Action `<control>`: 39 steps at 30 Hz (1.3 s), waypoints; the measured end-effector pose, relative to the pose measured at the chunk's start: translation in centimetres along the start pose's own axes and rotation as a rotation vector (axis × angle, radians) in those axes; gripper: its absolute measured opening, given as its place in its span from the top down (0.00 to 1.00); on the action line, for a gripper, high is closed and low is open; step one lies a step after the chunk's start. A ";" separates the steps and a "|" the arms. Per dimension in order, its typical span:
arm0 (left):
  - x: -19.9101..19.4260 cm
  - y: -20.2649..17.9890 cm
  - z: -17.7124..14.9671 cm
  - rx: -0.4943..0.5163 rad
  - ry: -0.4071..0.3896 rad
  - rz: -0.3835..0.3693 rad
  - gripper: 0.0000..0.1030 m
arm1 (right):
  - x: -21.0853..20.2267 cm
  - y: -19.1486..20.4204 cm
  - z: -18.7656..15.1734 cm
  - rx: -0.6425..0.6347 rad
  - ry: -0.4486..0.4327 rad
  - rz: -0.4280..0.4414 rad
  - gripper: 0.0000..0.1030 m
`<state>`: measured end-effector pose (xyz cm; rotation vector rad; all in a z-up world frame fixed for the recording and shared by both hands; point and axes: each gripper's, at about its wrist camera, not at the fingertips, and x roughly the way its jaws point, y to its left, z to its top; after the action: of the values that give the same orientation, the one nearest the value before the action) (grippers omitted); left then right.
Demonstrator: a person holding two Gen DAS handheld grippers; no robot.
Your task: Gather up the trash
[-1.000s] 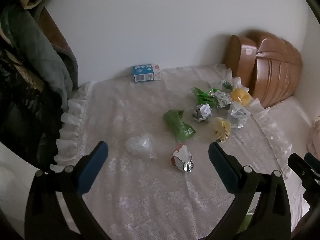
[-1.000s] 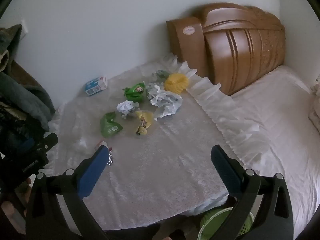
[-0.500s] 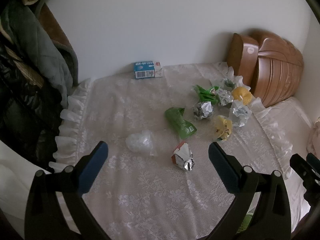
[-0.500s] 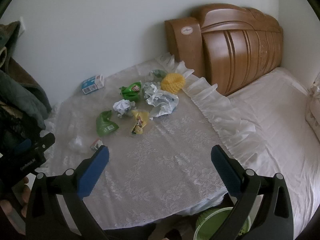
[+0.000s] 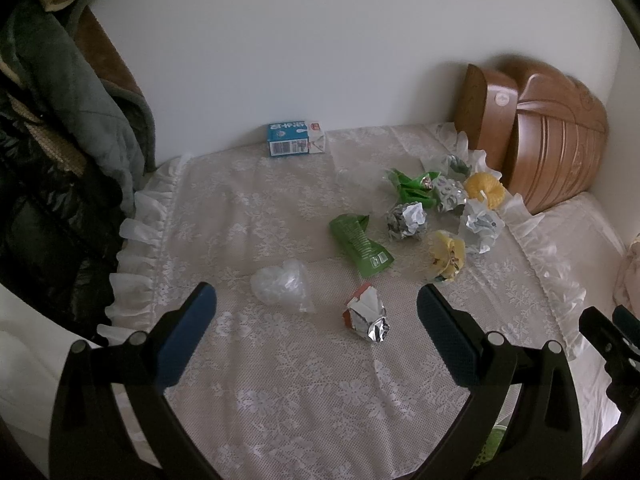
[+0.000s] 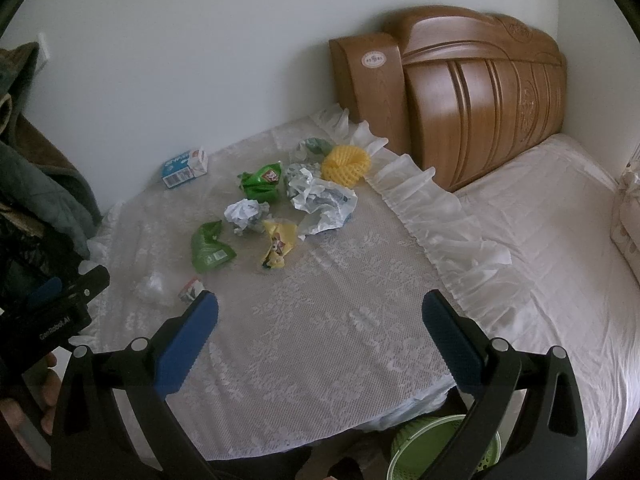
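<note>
Tongs first: our left tongs [image 5: 316, 300] are hanging released over the lace-covered tabletop [image 5: 280, 400], grasping nothing, blue pads spread wide. Between the pads in the left wrist view we are seeing a clear bag [image 5: 282, 286] and, just right of it, a foil carton [image 5: 366, 316]. Beyond those a green wrapper [image 5: 360, 244] is lying flat, with a foil ball [image 5: 406, 220] and a yellow wrapper [image 5: 446, 256] to its right. Further back a green packet [image 5: 410, 188], a white wrapper [image 5: 480, 226] and a yellow net [image 5: 486, 190] are clustering near the headboard [image 5: 552, 152]. A blue box [image 5: 295, 138] is sitting alone against the wall. Dark clothes [image 5: 52, 160] are hanging at the left.

From the right wrist view, our right tongs [image 6: 320, 308] are also standing released and empty, above the tabletop's near half, well apart from the trash. We are seeing the same pile across the tabletop's far half: blue box [image 6: 185, 168], green packet [image 6: 262, 184], foil ball [image 6: 246, 214], green wrapper [image 6: 210, 248], yellow wrapper [image 6: 278, 244], white wrapper [image 6: 324, 200], yellow net [image 6: 346, 162]. A green basket [image 6: 424, 448] is showing below the tabletop's edge, a bed [image 6: 540, 240] to the right, and the left tongs [image 6: 60, 300] at the left edge.
</note>
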<state>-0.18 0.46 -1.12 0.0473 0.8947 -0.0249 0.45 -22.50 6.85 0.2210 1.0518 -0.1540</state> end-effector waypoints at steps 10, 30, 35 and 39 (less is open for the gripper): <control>0.1 0.0 0.1 0.000 0.003 0.000 0.06 | 0.1 0.0 0.1 -0.001 0.000 0.000 0.02; 0.9 -0.6 0.3 -0.001 0.014 0.001 0.06 | 0.4 -0.1 0.2 0.001 0.003 0.000 0.02; 1.1 -0.5 0.4 -0.003 0.016 0.001 0.06 | 0.5 0.0 0.2 0.002 0.002 0.001 0.02; 1.1 -0.4 0.3 -0.002 0.016 0.001 0.06 | 0.5 0.0 0.2 0.001 0.004 0.000 0.02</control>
<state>0.74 0.09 -1.85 0.0457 0.9110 -0.0225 0.91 -22.55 6.51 0.2226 1.0554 -0.1540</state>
